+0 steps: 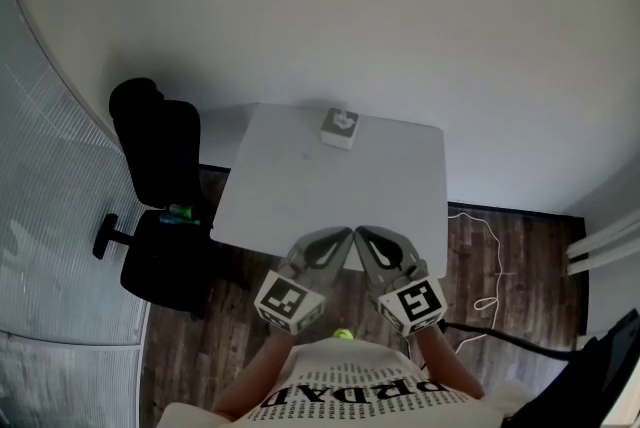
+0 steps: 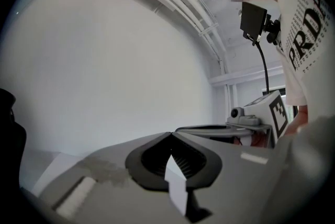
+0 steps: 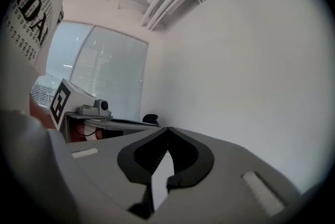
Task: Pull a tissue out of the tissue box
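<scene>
A small white tissue box point(image 1: 339, 127) stands at the far edge of the light grey table point(image 1: 300, 186), a tissue tuft poking from its top. My left gripper point(image 1: 347, 233) and right gripper point(image 1: 360, 233) hang side by side above the table's near edge, well short of the box. Both point level at the white wall. In the left gripper view the left gripper point(image 2: 170, 133) has its tips meeting with nothing between them. The right gripper point(image 3: 167, 128) in its own view is closed the same way, empty. The box is hidden in both gripper views.
A black office chair point(image 1: 155, 196) stands left of the table, a green object point(image 1: 181, 213) on its seat. White cable point(image 1: 487, 261) lies on the wooden floor at right. A glass partition point(image 1: 50, 216) runs along the left. A person's white printed shirt point(image 1: 380, 391) fills the bottom.
</scene>
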Tool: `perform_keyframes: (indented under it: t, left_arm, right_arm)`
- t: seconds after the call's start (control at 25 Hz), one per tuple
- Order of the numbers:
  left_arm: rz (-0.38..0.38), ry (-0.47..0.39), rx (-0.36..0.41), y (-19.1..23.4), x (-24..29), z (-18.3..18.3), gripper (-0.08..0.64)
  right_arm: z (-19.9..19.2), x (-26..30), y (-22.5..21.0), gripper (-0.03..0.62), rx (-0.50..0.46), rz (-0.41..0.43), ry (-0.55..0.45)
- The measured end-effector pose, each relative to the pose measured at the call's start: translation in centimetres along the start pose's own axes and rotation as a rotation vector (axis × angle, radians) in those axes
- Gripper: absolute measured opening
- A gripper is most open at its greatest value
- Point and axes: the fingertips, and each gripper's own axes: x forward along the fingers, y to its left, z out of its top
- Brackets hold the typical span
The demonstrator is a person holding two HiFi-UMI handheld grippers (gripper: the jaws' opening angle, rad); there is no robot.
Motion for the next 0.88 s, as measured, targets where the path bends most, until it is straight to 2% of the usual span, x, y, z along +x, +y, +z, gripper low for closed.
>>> perform_keyframes:
  t: [0.32, 0.6, 0.88]
  left_arm:
    - [-0.032, -0.011, 0.009, 8.0, 4.0, 2.2, -0.011]
    - [-0.049, -0.008, 0.016, 14.5, 6.3, 3.0, -0.011]
    - [-0.072, -0.057, 0.012, 19.2, 8.4, 3.5, -0.011]
  right_arm:
    - [1.6, 7.8, -4.4, 0.009, 0.013, -0.035, -0.026]
    - [2.2, 14.0, -6.7, 0.009, 0.006, -0.05, -0.006]
    - [2.6, 18.7, -8.8, 0.009, -0.053, -0.073, -0.02]
